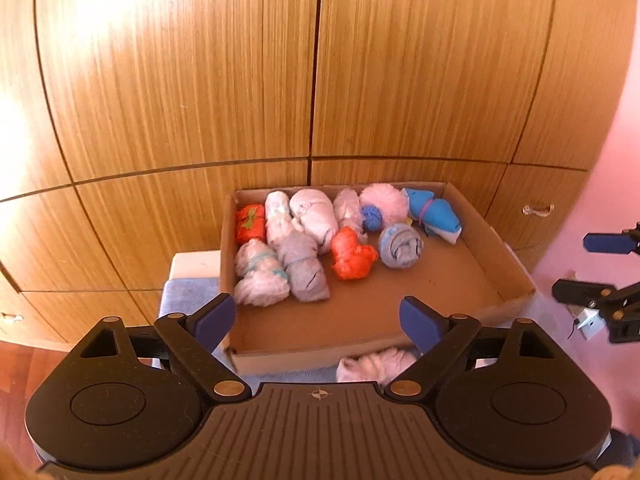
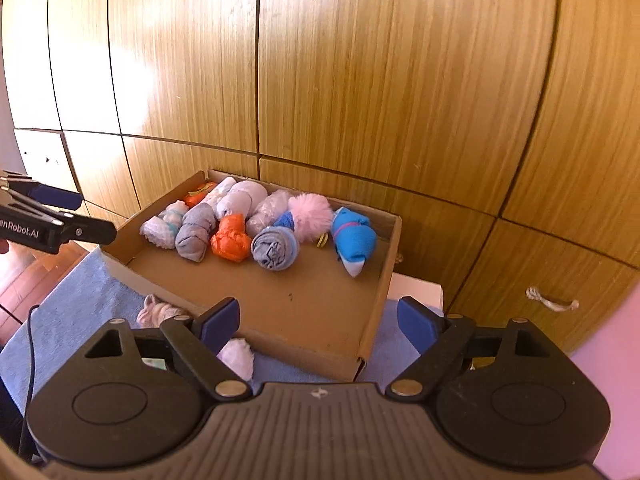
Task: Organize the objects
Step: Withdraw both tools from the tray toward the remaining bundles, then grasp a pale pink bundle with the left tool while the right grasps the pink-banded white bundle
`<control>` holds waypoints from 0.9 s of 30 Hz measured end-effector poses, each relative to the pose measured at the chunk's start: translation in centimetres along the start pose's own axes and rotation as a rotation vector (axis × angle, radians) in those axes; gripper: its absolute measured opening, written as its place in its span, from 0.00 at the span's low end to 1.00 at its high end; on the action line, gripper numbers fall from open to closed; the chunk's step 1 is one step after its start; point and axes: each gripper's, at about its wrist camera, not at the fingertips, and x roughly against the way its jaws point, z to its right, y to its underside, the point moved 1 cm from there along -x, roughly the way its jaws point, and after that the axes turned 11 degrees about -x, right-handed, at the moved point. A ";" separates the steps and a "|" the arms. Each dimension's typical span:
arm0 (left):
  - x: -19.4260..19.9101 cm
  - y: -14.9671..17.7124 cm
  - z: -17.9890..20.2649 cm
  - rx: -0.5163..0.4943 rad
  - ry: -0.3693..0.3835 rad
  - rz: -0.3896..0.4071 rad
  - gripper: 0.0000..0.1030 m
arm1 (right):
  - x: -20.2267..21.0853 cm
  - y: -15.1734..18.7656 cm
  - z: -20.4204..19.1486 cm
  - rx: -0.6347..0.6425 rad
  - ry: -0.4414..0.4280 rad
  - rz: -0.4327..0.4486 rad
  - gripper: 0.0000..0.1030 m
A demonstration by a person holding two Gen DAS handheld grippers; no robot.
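A shallow cardboard box [image 1: 492, 256] [image 2: 380, 304] holds several rolled socks in its far half: an orange roll [image 1: 352, 256] [image 2: 230, 240], a grey-blue roll [image 1: 400, 246] [image 2: 274, 250], a bright blue bundle [image 1: 434, 214] [image 2: 352, 240], a pink pompom [image 1: 384, 202] [image 2: 310, 212] and pale rolls. A pale pink sock roll [image 1: 376, 364] [image 2: 158, 314] lies on the blue towel outside the box's near wall. A white roll [image 2: 238, 358] lies beside it. My left gripper [image 1: 320, 320] is open and empty above the box's near edge. My right gripper [image 2: 320, 322] is open and empty.
The box rests on a blue towel [image 2: 80, 304] over a white surface [image 1: 196, 264]. Wooden cabinet doors [image 1: 320, 80] stand close behind. A drawer with a rope handle [image 2: 552, 302] is at the right. A black cable [image 2: 30, 360] hangs at the left.
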 end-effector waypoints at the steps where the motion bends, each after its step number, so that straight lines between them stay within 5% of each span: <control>1: 0.2 0.6 0.0 0.001 -0.003 0.004 0.91 | 0.4 0.5 0.0 -0.003 -0.003 0.005 0.82; 12: -0.6 9.1 1.5 -0.030 0.018 0.031 0.94 | 0.9 7.2 0.4 0.069 -0.093 0.055 0.83; 17: -2.3 9.6 3.0 -0.123 0.019 -0.004 0.92 | -1.1 9.2 1.0 0.111 -0.116 0.031 0.80; 27: -4.5 9.4 3.2 -0.141 0.089 -0.022 0.95 | -4.2 10.3 2.1 0.091 -0.159 -0.009 0.75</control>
